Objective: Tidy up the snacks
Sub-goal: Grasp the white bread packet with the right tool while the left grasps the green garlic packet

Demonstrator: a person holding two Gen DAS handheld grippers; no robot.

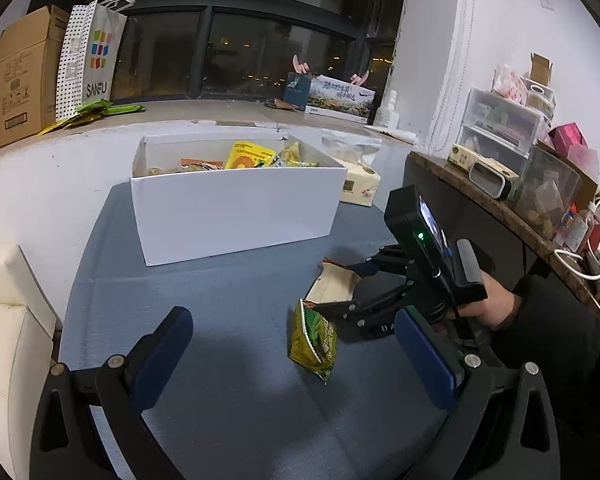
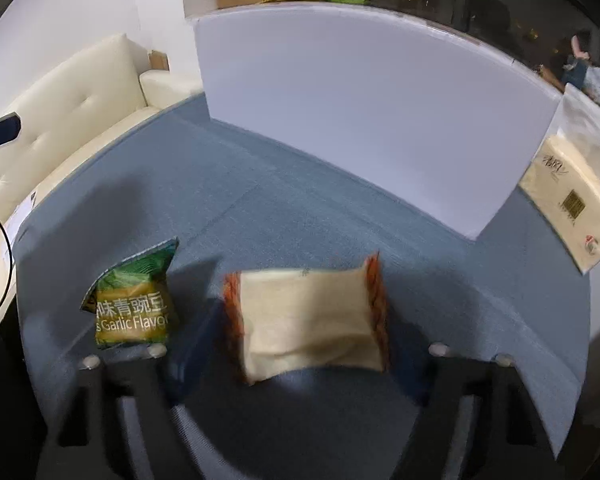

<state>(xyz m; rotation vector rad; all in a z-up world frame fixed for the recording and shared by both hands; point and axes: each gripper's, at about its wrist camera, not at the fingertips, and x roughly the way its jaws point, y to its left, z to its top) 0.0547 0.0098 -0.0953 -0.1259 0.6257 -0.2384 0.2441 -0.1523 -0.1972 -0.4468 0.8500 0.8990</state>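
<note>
A white box (image 1: 236, 212) with several snack packets inside stands at the back of the blue table (image 1: 220, 300); its front wall fills the right wrist view (image 2: 360, 112). A green garlic-flavour pea packet (image 1: 314, 338) (image 2: 134, 304) lies on the table. A beige packet with orange edges (image 1: 334, 284) (image 2: 308, 316) sits between the fingers of my right gripper (image 2: 306, 344), which look closed against its sides; the view is blurred. The right gripper also shows in the left wrist view (image 1: 360, 280). My left gripper (image 1: 296, 348) is open and empty, above the table near the green packet.
A tissue pack (image 1: 360, 186) (image 2: 572, 208) lies right of the box. A cream sofa (image 2: 60, 120) stands left of the table. A cluttered wooden shelf (image 1: 520, 200) is on the right. A cardboard box (image 1: 24, 76) and a shopping bag (image 1: 88, 56) stand on the window sill.
</note>
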